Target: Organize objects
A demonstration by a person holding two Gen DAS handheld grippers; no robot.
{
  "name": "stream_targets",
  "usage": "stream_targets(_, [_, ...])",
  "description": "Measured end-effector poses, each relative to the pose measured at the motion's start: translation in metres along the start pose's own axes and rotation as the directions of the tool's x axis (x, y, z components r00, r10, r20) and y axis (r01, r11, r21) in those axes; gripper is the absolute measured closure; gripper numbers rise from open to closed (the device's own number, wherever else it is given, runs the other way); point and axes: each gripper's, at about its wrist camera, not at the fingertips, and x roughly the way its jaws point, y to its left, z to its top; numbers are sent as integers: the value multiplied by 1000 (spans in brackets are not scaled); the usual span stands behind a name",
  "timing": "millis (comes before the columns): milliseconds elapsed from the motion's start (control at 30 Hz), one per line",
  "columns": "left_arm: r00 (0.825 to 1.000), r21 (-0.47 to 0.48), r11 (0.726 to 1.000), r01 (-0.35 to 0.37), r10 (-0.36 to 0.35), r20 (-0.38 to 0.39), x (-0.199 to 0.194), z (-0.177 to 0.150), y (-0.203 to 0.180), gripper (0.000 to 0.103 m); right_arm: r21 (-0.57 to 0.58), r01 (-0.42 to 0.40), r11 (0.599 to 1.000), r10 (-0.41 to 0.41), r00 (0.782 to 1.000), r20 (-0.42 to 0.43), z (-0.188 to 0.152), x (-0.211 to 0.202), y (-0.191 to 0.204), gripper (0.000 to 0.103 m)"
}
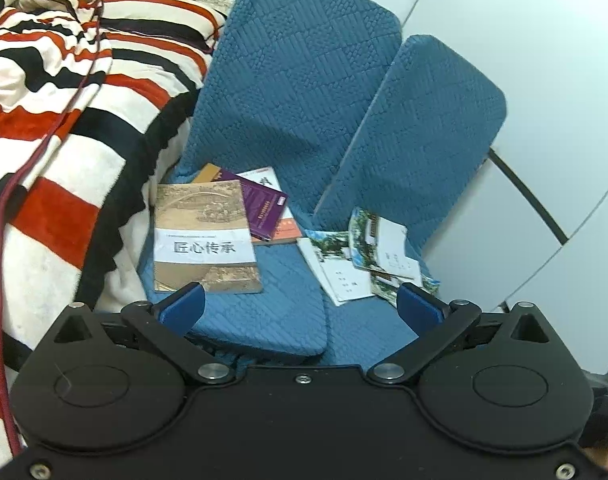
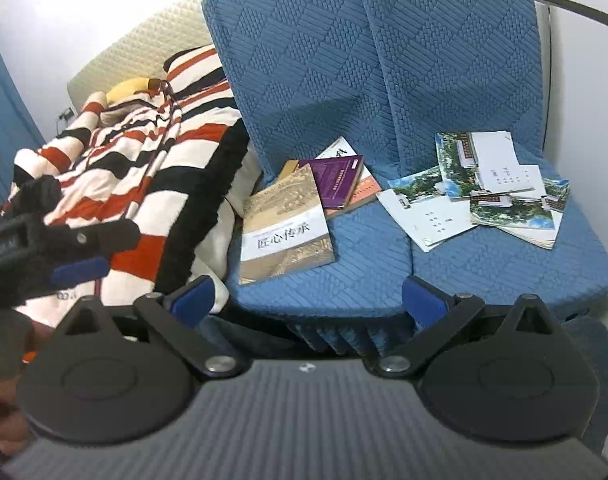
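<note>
Both hand-held grippers spread wide, nothing held: left hand-held gripper (image 1: 299,304) and right hand-held gripper (image 2: 308,296) hover short of the blue seat cushions (image 2: 484,264). Books lie loose. The tan book (image 1: 205,236) overlaps a purple book (image 1: 261,210) on the left seat, w/ booklets (image 2: 500,184) fanned on the right. I'd start w/ the tan book: it's on top, approach its near edge low, jaws straddling the cover, pinch firmly, lift level so it doesn't drag what's beneath.
</note>
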Motion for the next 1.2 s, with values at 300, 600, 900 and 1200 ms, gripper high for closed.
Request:
stream_targets(300, [1000, -1, 1000, -26, 26, -5, 16, 8, 5, 1, -2, 4, 1000, -4, 1000, -7, 8, 10, -1, 1])
stream_targets(600, [997, -26, 997, -70, 70, -21, 45, 17, 14, 1, -5, 4, 1000, -4, 999, -47, 15, 29, -7, 1])
stream_targets(900, [993, -30, 993, -112, 110, -38, 86, 34, 37, 1, -13, 15, 1000, -17, 995, -102, 29, 70, -6, 1])
stream_targets(1200, [989, -38, 990, -135, 133, -64, 134, 47, 66, 1, -33, 28, 999, -32, 987, -155, 44, 119, -5, 1])
